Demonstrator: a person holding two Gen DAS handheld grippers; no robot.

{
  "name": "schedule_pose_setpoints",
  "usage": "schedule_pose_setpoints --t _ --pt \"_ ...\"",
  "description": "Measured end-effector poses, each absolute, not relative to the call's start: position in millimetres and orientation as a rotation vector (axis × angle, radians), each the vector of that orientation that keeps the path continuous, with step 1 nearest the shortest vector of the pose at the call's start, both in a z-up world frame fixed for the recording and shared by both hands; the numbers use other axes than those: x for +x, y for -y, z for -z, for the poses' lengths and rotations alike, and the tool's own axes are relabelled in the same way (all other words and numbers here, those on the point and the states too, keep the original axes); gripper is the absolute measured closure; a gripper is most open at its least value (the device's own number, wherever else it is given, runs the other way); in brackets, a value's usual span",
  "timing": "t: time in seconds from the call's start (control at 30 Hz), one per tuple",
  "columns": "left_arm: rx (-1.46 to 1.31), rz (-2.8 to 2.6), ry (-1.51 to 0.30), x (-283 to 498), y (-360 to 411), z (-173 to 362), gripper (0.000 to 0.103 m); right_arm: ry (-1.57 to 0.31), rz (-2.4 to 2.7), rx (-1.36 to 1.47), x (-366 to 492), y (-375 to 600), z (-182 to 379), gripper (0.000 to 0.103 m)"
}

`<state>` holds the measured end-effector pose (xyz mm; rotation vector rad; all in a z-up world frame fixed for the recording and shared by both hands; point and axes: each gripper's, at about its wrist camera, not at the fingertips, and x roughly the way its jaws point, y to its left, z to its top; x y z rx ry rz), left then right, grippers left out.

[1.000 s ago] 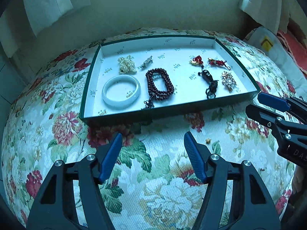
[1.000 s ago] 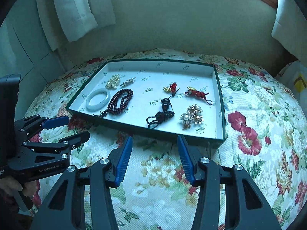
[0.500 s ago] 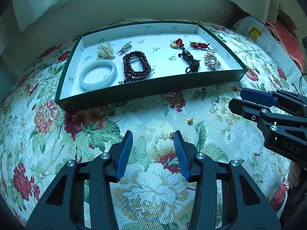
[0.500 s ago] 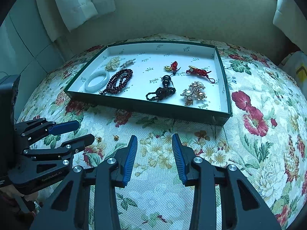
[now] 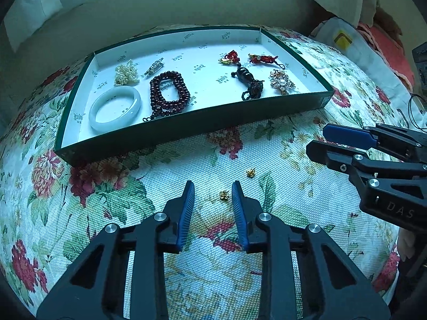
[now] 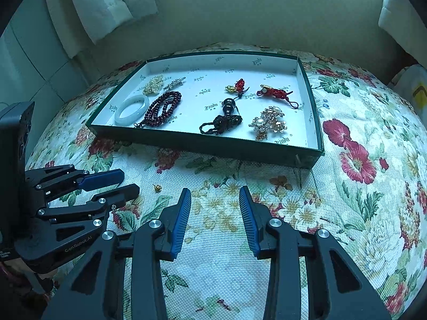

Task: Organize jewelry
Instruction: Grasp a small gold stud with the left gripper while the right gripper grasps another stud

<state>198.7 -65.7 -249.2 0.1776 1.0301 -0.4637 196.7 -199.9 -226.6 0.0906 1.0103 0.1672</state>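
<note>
A green tray [image 5: 186,125] with a white inside holds a white bangle [image 5: 114,106], dark red beads [image 5: 169,93], pearls, a pin, red knots, a black tassel and a gold brooch [image 5: 281,81]. It also shows in the right wrist view [image 6: 240,150]. Two small gold earrings lie on the floral cloth in front of it: one [image 5: 224,194] just ahead of my open left gripper [image 5: 213,186], between its fingertips, the other [image 5: 250,172] a little further right. My right gripper [image 6: 214,193] is open and empty over the cloth.
The floral cloth [image 5: 160,176] covers a rounded surface that drops away at the sides. A wall and white curtains [image 6: 106,5] stand behind. A white bag and red fabric [image 5: 373,42] lie at the right. One earring [image 6: 157,187] shows beside the left gripper's fingers.
Both grippers pulled back and lowered toward the cloth in front of the tray. The left jaws narrowed and now frame a gold earring. The right jaws widened slightly.
</note>
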Motion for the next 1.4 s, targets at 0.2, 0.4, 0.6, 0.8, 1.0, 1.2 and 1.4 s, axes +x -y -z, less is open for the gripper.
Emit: schedule_pose_setpoints --t 0.2,0.4,0.6,0.8,1.0,1.2,1.4 --pt "0.184 0.508 -1.019 198 70 250 0.094 -1.016 -0.166 0.095 197 200 229 0.065" --pt "0.187 0.515 -1.013 197 69 250 0.097 -1.017 -0.166 0.099 198 201 229 0.065" --pt "0.186 0.485 -1.01 197 61 249 0.097 -1.016 -0.176 0.097 197 197 228 0.065" --pt "0.169 0.436 -1.008 201 45 246 0.097 -1.015 -0.207 0.082 198 184 227 0.065" --pt "0.162 0.401 -1.01 202 28 245 0.097 -1.022 -0.267 0.05 201 159 230 0.068" --pt "0.16 0.385 -1.01 201 13 245 0.097 -1.041 -0.309 0.021 208 139 239 0.077" --pt "0.14 0.376 -1.015 203 4 247 0.097 -1.05 -0.303 0.0 214 133 245 0.082"
